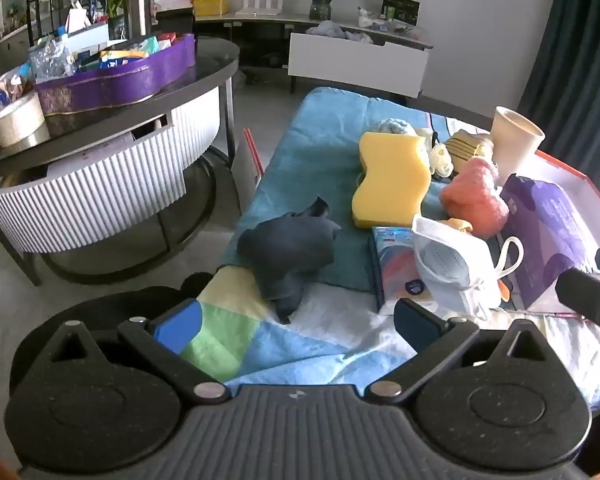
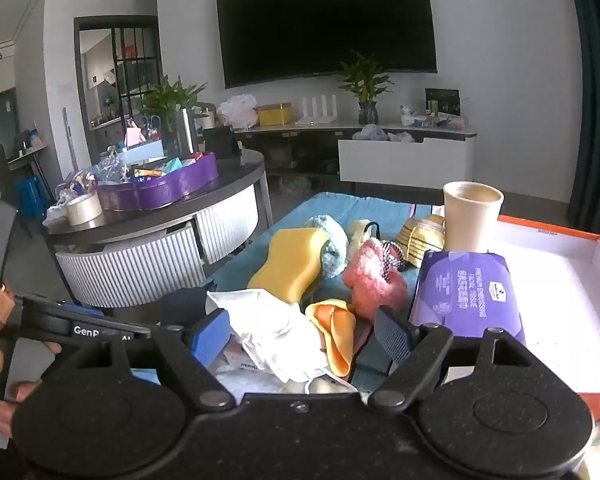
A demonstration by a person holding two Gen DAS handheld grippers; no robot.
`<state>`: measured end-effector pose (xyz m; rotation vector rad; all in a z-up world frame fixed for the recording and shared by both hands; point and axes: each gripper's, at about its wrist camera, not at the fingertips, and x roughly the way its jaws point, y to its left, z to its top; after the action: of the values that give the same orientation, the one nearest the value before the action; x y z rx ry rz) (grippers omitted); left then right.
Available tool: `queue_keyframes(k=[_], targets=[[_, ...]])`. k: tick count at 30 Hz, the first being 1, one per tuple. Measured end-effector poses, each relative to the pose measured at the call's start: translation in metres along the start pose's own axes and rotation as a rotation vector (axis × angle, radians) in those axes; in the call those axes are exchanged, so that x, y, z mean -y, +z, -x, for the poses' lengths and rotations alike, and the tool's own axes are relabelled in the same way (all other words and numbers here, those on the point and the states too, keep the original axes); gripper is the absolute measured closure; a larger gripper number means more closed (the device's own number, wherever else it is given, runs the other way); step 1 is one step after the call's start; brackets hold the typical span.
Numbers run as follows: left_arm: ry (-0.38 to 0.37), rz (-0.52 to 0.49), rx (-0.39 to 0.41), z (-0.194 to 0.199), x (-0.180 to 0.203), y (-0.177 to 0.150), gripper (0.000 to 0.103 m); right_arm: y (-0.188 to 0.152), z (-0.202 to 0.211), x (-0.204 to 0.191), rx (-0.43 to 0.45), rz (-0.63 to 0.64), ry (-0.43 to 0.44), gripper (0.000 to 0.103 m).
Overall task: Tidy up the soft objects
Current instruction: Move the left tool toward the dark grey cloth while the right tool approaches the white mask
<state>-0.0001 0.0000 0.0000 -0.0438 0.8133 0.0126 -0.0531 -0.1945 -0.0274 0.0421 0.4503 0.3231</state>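
Holding both tongs over the cloth-covered surface (image 1: 324, 128), I note that neither has anything in it. My left gripper (image 1: 296, 322) stands released, jaws wide apart over the patchwork corner of the cloth. My right gripper (image 2: 302, 334) is likewise released, jaws spread to either side of the white face mask (image 2: 276, 328).

Finding one: the mask is the nearest soft item to my right gripper. It lies directly ahead of it and low, crumpled, between the two pads, though I cannot tell whether either pad touches it. In the left wrist view the mask (image 1: 448, 264) sits ahead and to the right of the left gripper, resting partly on a flat blue packet (image 1: 392, 276). My judgement is that the right hand is the better placed of the two for it.

Finding two: the mask's long axis runs roughly across the right gripper's line of sight, left to right, with one ear loop (image 1: 510, 256) trailing toward the purple tissue pack (image 2: 468, 292). The pack lies inside the open orange-edged box (image 2: 560, 264), at its near left side, long axis pointing away from me.

Finding three: the dark grey cloth (image 1: 288, 248) lies ahead of the left gripper, slightly left of centre, long axis running away and to the right. The yellow sponge (image 1: 392, 180) and the pink fluffy item (image 1: 476, 196) lie farther back, near each other.

Risk, in my judgement: the loop may snag on the pack.
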Motion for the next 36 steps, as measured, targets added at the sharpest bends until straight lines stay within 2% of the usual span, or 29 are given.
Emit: queue_keyframes(k=[3,4,8,17,36], targets=[[-0.006,0.004,-0.003,0.001,0.003,-0.001,0.000,0.002,-0.001,0.000,-0.006,-0.007,0.017,0.010],[-0.029,0.028,-0.012,0.000,-0.002,0.000,0.000,0.003,-0.001,0.000,-0.005,-0.003,0.023,0.010],[-0.015,0.032,-0.022,-0.009,-0.010,-0.002,0.000,-0.004,-0.003,-0.009,0.004,0.023,0.042,0.009],[-0.004,0.028,-0.044,-0.015,-0.012,-0.005,0.000,-0.004,-0.019,-0.017,-0.066,0.059,-0.014,0.009],[0.015,0.055,-0.056,-0.024,-0.023,-0.006,0.000,-0.007,-0.025,-0.024,-0.071,0.094,0.018,0.009]])
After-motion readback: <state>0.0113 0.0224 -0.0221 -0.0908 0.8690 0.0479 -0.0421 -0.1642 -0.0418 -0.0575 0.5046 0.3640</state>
